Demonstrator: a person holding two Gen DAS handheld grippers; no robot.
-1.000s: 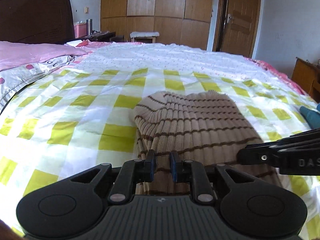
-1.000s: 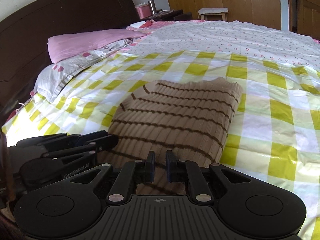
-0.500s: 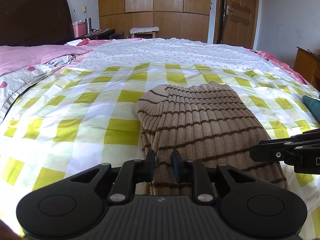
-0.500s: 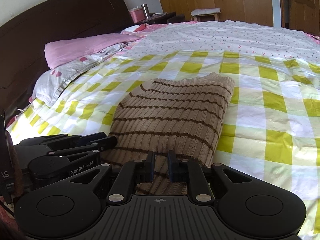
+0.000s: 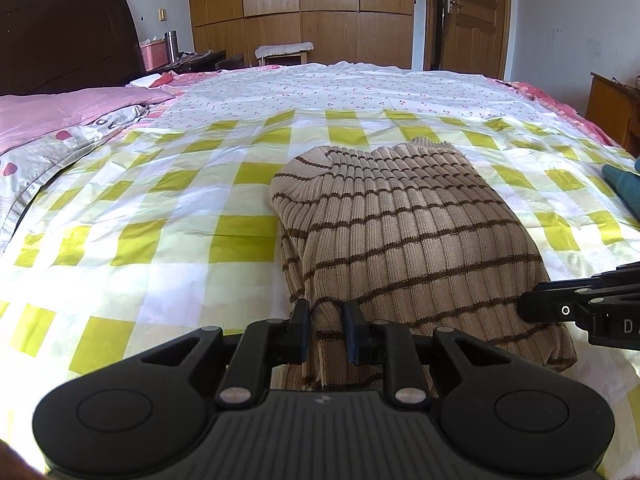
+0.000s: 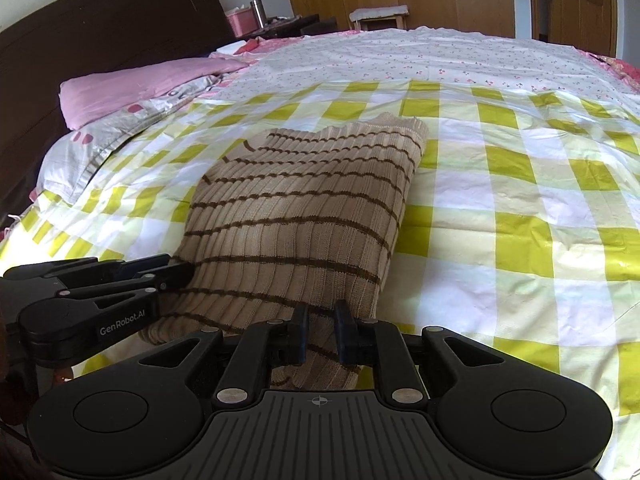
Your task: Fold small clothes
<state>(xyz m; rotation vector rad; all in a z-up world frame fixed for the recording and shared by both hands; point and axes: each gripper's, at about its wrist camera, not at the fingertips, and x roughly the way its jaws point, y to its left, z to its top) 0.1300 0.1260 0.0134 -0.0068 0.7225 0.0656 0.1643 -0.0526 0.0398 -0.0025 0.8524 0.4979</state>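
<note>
Left wrist view gives us the bed [image 5: 160, 264] first, its yellow-and-white checked sheet filling most of the picture, with a flowered white sheet [image 5: 340, 92] beyond it, pink pillows [image 5: 60, 112] at the left edge and a dark headboard [image 5: 68, 36] behind them. On the checked sheet lies the sweater [image 5: 404, 236], tan ribbed knit with thin brown stripes, folded into a thick block that runs from our grippers away toward the far side of the bed. Our left gripper [image 5: 327, 330] has its jaws nearly together, pinching a bunched fold at the near left corner of the sweater. Our right gripper [image 5: 536, 306] reaches in from the right edge of this view, its tip against the sweater's near right side; most of its body is cut off by the frame. From the right wrist view, our right gripper [image 6: 321, 330] stands with its jaws close together, a fold of the near right corner gripped between them, and the left gripper [image 6: 182, 274] comes in from the left with its tip at the sweater's edge. The sweater's nearest hem drops behind the gripper bodies in both views, so we cannot make out how it lies there. A dark teal thing [image 5: 624, 188] at the right edge is cut off and hard to identify.
</note>
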